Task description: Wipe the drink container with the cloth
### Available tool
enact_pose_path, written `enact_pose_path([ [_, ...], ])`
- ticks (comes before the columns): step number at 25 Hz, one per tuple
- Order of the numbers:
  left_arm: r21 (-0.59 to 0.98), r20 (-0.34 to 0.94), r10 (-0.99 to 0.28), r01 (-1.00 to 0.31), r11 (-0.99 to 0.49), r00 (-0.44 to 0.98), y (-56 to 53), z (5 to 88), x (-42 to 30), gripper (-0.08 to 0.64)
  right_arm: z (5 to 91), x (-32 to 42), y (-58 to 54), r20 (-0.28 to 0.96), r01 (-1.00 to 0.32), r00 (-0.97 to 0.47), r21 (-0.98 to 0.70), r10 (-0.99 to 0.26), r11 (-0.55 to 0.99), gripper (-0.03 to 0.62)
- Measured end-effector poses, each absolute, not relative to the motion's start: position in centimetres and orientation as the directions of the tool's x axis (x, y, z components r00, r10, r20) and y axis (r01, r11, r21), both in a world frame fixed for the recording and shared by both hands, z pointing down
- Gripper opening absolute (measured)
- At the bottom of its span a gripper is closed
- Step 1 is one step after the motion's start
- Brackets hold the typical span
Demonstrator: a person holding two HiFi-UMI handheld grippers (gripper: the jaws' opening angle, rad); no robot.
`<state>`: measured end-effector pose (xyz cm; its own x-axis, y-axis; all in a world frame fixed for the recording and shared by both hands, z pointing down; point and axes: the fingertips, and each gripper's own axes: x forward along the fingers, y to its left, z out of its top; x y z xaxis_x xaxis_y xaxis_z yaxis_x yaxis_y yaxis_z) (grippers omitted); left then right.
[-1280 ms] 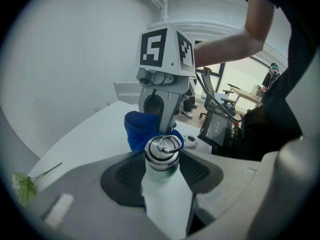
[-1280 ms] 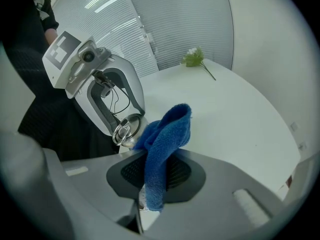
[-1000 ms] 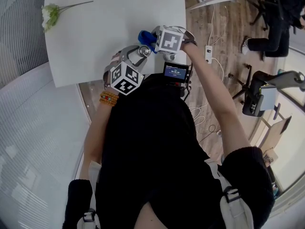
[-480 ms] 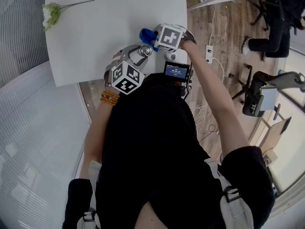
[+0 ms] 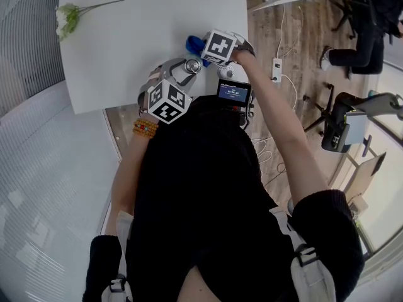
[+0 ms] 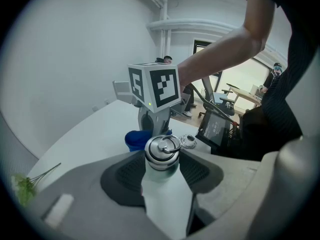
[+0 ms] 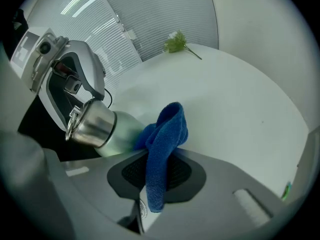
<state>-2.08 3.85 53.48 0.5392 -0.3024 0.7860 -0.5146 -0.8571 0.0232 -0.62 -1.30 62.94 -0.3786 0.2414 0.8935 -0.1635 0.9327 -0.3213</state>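
The drink container [image 5: 182, 73] is a pale bottle with a silver ring cap, held over the near edge of the white table [image 5: 126, 49]. My left gripper [image 5: 178, 79] is shut on it. In the left gripper view the pads [image 6: 131, 173] press the bottle [image 6: 161, 154] just under its cap. My right gripper [image 5: 205, 48] is shut on a blue cloth [image 5: 194, 43]. In the right gripper view the folded cloth [image 7: 165, 134] sticks out from the jaws and touches the bottle's body [image 7: 117, 129] below the cap.
A green and white flower stem [image 5: 68, 19] lies at the table's far left corner. A small screen device [image 5: 233, 93] and a round silver piece [image 5: 225, 72] sit by the table's near edge. On the wood floor to the right are a power strip [image 5: 275, 71] and office chairs.
The right gripper with the cloth has shifted slightly farther onto the table and to the left, along the bottle. The left gripper and bottle have stayed in place.
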Motion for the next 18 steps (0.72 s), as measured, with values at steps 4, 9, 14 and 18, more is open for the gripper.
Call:
enact_pose_path([
  [4, 0.019, 0.784, -0.307, -0.516, -0.857, 0.539, 3.9, 53.5, -2.1, 0.226, 64.4, -0.4, -1.1, 0.902, -0.191, -0.357, -0.326, 0.244, 0.926, 0.057],
  [9, 0.014, 0.779, -0.317, -0.521, -0.853, 0.54, 3.8, 53.5, -2.1, 0.227, 65.3, -0.1, -1.1, 0.91, -0.211, -0.342, -0.319, 0.236, 0.924, 0.058],
  [14, 0.115, 0.757, -0.304, -0.577, -0.809, 0.578, 4.0, 52.9, -2.7, 0.243, 65.5, -0.4, -1.1, 0.913, -0.232, -0.356, -0.293, 0.199, 0.928, 0.064],
  [18, 0.146, 0.742, -0.353, -0.651, -0.745, 0.57, 3.7, 52.9, -2.9, 0.264, 65.0, -0.1, -1.3, 0.903, -0.341, -0.399, -0.306, 0.158, 0.889, 0.069],
])
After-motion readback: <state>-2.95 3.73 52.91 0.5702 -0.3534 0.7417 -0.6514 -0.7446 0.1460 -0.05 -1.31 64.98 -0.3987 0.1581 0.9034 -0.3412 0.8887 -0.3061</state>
